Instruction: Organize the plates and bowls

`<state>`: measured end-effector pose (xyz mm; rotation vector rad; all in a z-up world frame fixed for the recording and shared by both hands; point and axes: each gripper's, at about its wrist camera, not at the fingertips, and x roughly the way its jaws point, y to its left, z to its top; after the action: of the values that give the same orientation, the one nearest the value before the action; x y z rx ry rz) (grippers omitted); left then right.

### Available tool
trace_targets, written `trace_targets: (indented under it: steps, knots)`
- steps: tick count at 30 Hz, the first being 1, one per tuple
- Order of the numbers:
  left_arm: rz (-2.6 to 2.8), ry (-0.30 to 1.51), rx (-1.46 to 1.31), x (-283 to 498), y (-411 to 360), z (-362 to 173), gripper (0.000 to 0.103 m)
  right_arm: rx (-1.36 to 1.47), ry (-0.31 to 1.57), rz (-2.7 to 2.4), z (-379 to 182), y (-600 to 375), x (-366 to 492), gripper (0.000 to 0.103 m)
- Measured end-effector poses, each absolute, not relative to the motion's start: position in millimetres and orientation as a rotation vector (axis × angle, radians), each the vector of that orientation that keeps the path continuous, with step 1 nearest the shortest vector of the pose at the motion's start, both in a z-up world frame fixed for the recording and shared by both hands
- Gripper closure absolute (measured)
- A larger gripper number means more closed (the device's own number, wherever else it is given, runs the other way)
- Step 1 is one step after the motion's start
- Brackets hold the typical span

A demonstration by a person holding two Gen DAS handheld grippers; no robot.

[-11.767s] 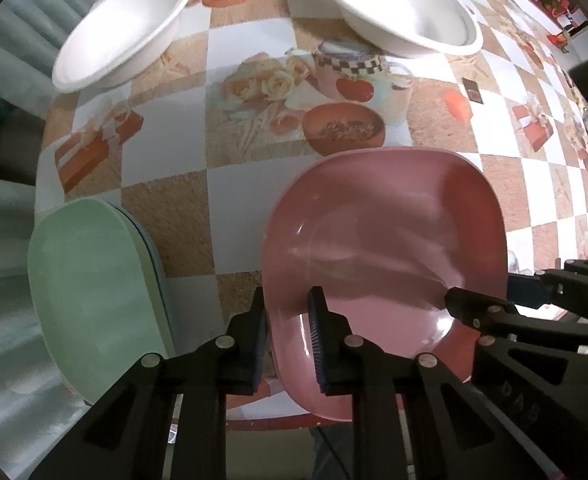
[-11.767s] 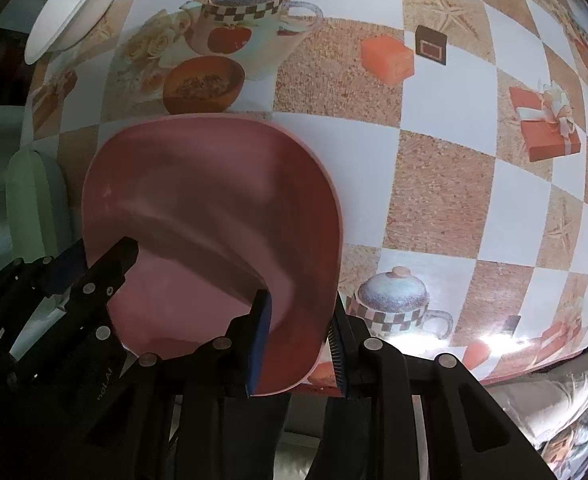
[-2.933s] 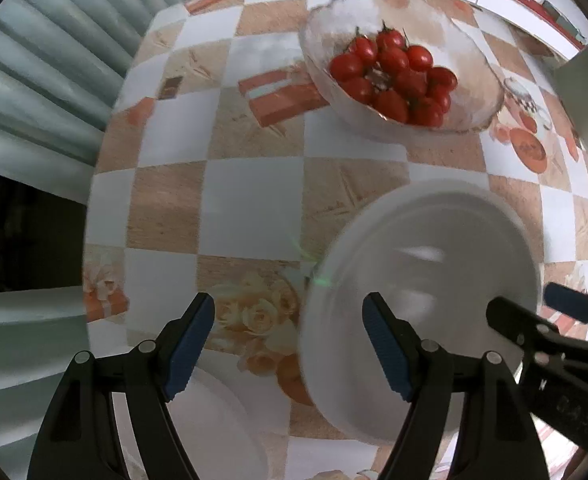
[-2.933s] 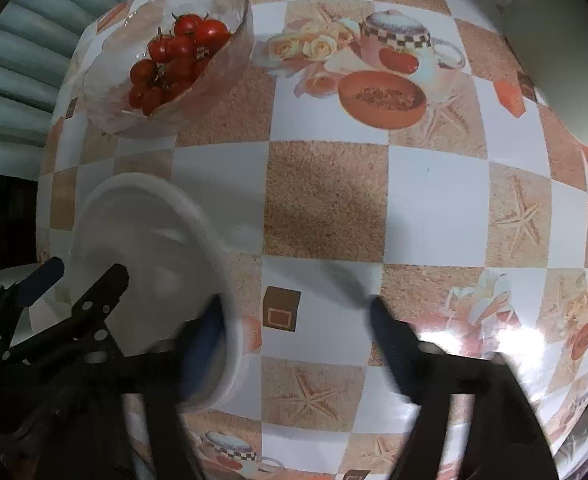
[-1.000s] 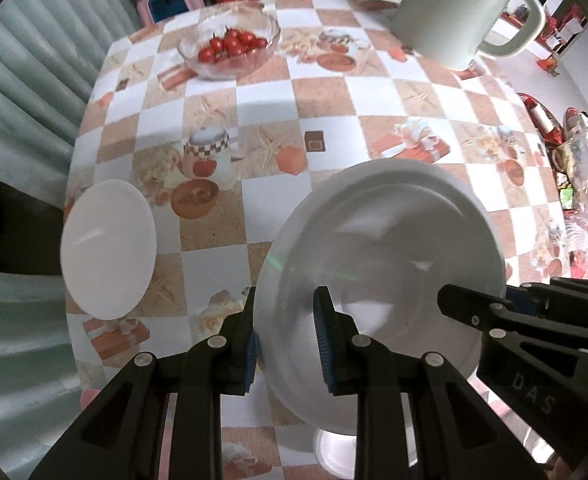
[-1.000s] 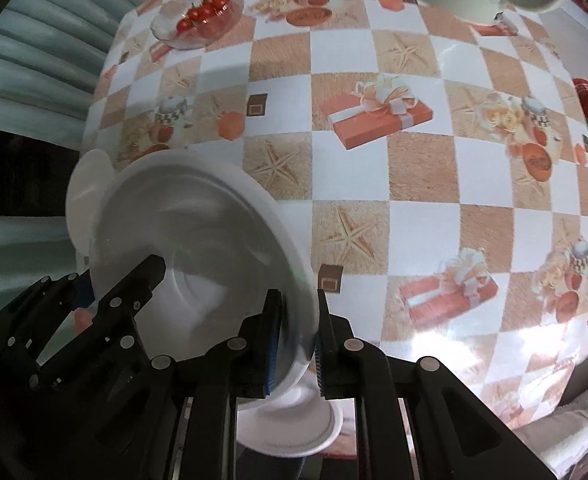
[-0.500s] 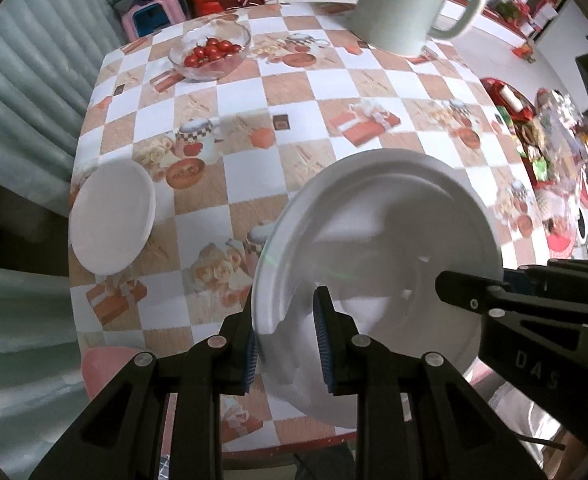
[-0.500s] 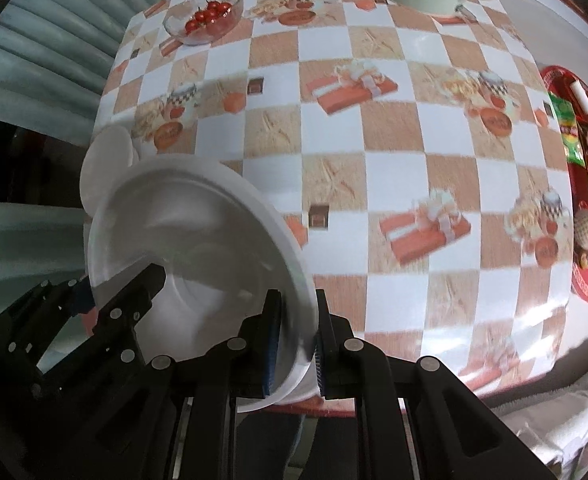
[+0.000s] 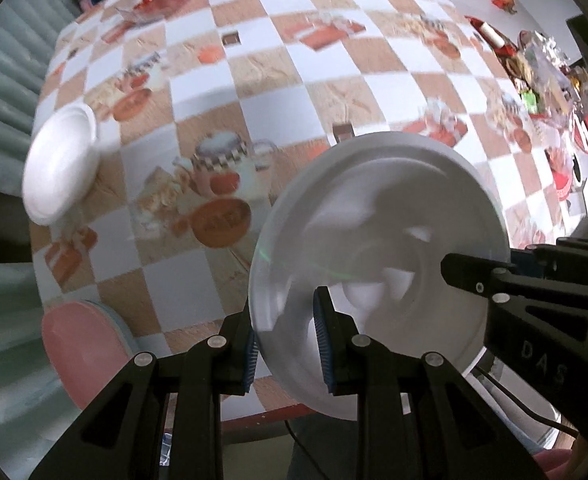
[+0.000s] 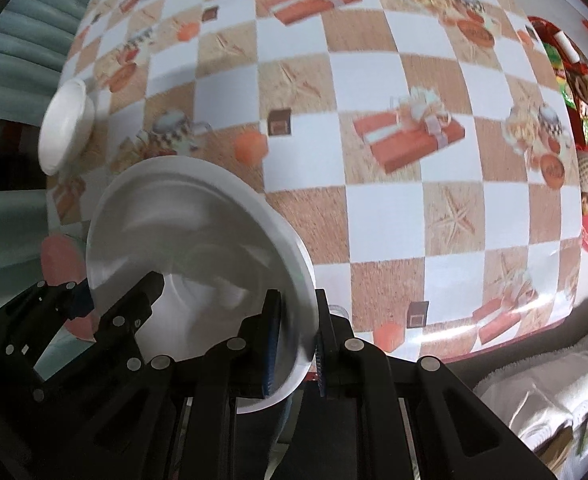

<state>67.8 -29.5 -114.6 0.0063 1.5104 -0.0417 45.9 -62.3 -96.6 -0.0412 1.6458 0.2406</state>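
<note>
Carried piece: a large white bowl is filling the lower centre of the left wrist view and the lower left of the right wrist view, tilted and blurred.
Left gripper: it is pinching the bowl's rim at the lower-left edge, one finger inside and one outside.
Right gripper: it is clamping the opposite rim, lower centre of its own view — so both tools are sharing the load.
Likely target: a small white bowl is sitting at the left edge of the checkered table, upper left of the held bowl in both views and well apart from it.
Deciding relation: the small bowl is lying on the left gripper's side, so the left hand is nearer; I judge the carry should be heading toward frame left.
Other stack: a pink plate is resting on a pale green one at lower left, nearer still — which stack is meant I cannot tell.
</note>
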Motion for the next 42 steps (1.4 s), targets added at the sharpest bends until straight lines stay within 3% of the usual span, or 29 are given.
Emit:
trace_targets:
  steps: [5, 11, 17, 19, 21, 23, 24, 25, 35, 42]
  knots:
    - [-0.039, 1.541, 0.003, 65.7, -31.7, -128.7, 0.075, -0.06, 1.665, 0.233, -109.7, -60.7, 42.6, 0.086]
    - [-0.033, 1.552, -0.002, 61.1, -32.3, -139.7, 0.068, -0.086, 1.675, 0.242, -121.9, -56.4, 39.6, 0.086]
    - [-0.054, 1.546, 0.003, 52.6, -33.5, -139.3, 0.049, -0.09, 1.683, 0.257, -123.2, -57.9, 40.2, 0.086]
    - [-0.06, 1.539, -0.008, 50.1, -33.0, -136.8, 0.029, -0.084, 1.687, 0.258, -121.4, -61.3, 40.6, 0.086]
    - [-0.059, 1.528, -0.029, 46.3, -31.2, -132.7, 0.023, -0.085, 1.689, 0.256, -119.0, -64.5, 42.4, 0.086]
    - [-0.063, 1.522, -0.062, 43.7, -27.2, -127.6, 0.023, -0.093, 1.698, 0.259, -116.1, -67.0, 46.5, 0.069]
    - [-0.061, 1.52, -0.079, 42.8, -24.9, -125.3, 0.023, -0.092, 1.698, 0.259, -113.9, -68.6, 49.5, 0.031]
    - [-0.06, 1.517, -0.099, 42.3, -21.1, -121.8, 0.023, -0.082, 1.683, 0.259, -108.8, -71.3, 53.3, 0.005]
    - [0.047, 1.424, -0.239, 54.0, 25.7, -84.6, 0.022, -0.161, 1.552, 0.295, -58.9, -58.4, 105.2, 0.004]
    - [0.249, 1.355, -0.354, 65.8, 100.1, -66.6, 0.021, -0.225, 1.484, 0.376, -38.9, -4.8, 143.3, 0.004]
